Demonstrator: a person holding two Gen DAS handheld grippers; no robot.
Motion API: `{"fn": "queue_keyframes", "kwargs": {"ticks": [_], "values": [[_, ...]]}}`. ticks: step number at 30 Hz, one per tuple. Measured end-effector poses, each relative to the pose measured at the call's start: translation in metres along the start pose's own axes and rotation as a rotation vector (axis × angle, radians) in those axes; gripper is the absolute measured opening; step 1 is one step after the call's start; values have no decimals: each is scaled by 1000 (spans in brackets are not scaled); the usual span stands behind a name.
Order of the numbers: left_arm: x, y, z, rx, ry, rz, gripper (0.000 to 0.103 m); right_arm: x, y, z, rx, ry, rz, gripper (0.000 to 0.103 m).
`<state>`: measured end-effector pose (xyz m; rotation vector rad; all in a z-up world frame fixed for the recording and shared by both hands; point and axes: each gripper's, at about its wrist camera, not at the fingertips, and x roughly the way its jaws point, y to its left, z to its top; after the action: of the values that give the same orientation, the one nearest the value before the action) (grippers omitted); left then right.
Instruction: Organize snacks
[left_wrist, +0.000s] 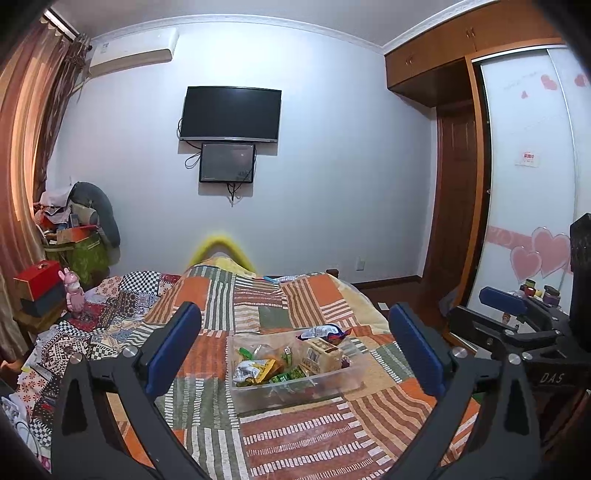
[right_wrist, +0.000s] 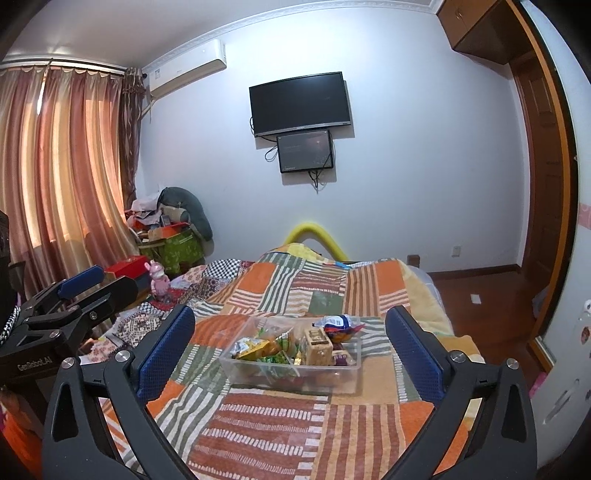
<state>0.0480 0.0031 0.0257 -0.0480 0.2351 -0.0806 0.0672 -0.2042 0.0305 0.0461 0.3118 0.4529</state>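
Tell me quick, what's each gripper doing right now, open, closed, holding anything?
Left gripper: open, holding nothing; the clear snack box sits ahead on the bed, untouched.
Right gripper: open, holding nothing.

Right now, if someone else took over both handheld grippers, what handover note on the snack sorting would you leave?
Left gripper: open, empty.
Right gripper: open, empty.
Both are drawn back short of the clear plastic bin on the striped patchwork bedspread.
Done: snack packets sit inside the bin: yellow and green wrappers at left, a tan cracker pack in the middle.
Left: the blue-and-white packet perches on the far rim; seat it if needed. No loose snacks visible on the bedspread.
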Motion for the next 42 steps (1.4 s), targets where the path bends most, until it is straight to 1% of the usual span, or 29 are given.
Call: {"fn": "queue_keyframes", "kwargs": {"ticks": [42], "values": [[9,2,-5,-19,28,-12,103,-2,-7,-4,-9,-5,-7,103]]}}
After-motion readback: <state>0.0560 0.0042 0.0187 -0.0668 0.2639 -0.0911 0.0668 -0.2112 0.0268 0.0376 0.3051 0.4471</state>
